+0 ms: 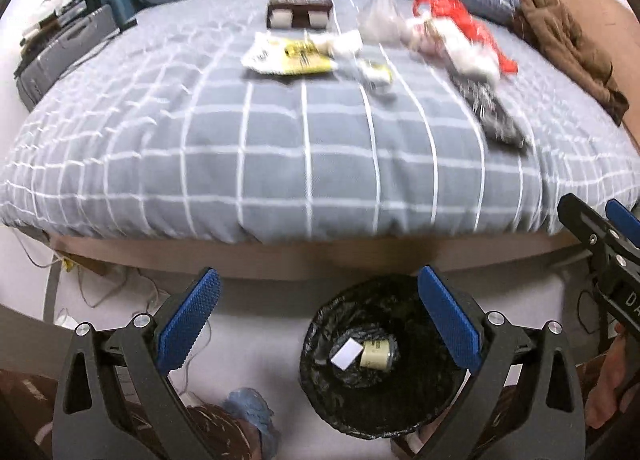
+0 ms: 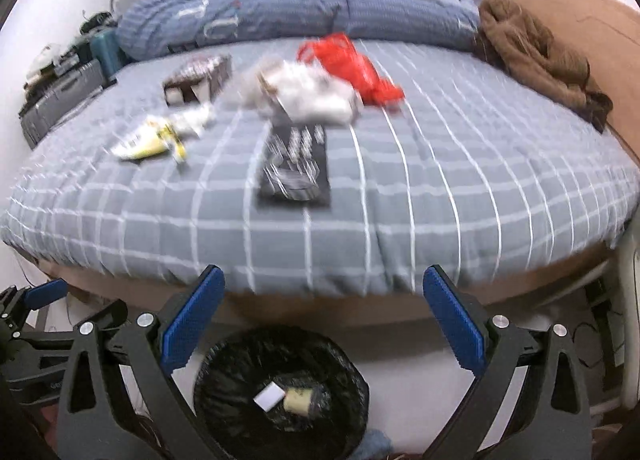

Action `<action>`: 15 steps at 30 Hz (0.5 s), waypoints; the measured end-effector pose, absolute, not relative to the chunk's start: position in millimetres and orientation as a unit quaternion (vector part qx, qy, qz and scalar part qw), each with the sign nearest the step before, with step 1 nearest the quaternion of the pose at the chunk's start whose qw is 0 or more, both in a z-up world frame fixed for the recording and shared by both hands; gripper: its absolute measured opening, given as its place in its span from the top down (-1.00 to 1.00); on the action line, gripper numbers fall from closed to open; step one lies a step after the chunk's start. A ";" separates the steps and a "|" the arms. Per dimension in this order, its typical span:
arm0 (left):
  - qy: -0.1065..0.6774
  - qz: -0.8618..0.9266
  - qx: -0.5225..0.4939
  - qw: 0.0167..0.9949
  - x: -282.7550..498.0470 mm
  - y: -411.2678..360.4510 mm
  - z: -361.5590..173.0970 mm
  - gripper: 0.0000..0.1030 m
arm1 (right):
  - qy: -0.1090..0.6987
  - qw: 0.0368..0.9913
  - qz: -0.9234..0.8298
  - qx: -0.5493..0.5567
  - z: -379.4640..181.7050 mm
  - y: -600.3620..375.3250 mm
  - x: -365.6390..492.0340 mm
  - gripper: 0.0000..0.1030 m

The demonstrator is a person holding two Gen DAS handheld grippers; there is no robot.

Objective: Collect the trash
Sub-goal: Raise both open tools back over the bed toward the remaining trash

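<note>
A bin (image 1: 384,360) lined with a black bag stands on the floor at the foot of the bed (image 1: 280,163), and everything here is placed from it. Inside the bin lie a small cream-coloured jar (image 1: 376,356) and a white card (image 1: 346,354), touching each other. The left gripper (image 1: 320,324) hangs above the bin's left side, its jaws spread wide with nothing between them. The right gripper (image 2: 324,324) hangs above the bin too, jaws likewise released and empty. Beyond the bin, up on the bed's grey checked cover, the remaining trash lies spread: a yellow-and-white wrapper (image 1: 288,55) far back and to the left, a black printed packet (image 2: 296,167) nearest the bin, a crumpled white bag (image 2: 316,95) just behind that packet, a red plastic bag (image 2: 352,63) behind and right of the white one, and a dark brown box (image 1: 298,5) farthest back.
</note>
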State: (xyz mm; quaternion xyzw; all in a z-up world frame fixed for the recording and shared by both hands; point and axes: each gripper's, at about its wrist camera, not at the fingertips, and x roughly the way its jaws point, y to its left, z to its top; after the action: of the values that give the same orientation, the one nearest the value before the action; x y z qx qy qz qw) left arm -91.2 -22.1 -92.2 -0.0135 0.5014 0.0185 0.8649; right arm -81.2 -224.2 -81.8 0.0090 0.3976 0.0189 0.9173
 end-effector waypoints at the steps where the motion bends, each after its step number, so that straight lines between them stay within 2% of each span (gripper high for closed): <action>1: 0.498 0.019 -0.014 0.867 -90.7 -21.2 -86.9 -0.89 | 0.391 0.920 0.020 0.006 -75.7 -220.4 -80.7 -0.85; 10: 0.460 0.021 -0.030 0.887 -65.5 3.2 -48.7 -0.89 | 0.347 0.937 0.046 -0.006 -31.6 -203.6 -66.4 -0.85; 15: 0.446 0.026 -0.026 0.894 -34.7 8.0 -36.7 -0.89 | 0.360 0.929 0.081 -0.004 -29.2 -194.6 -46.1 -0.85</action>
State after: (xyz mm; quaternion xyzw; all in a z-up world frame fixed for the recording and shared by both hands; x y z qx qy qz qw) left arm -34.7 8.0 -36.7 -0.0257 0.4464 0.0259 0.8941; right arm -46.1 -194.6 -29.2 -0.0041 0.3599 0.0812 0.9294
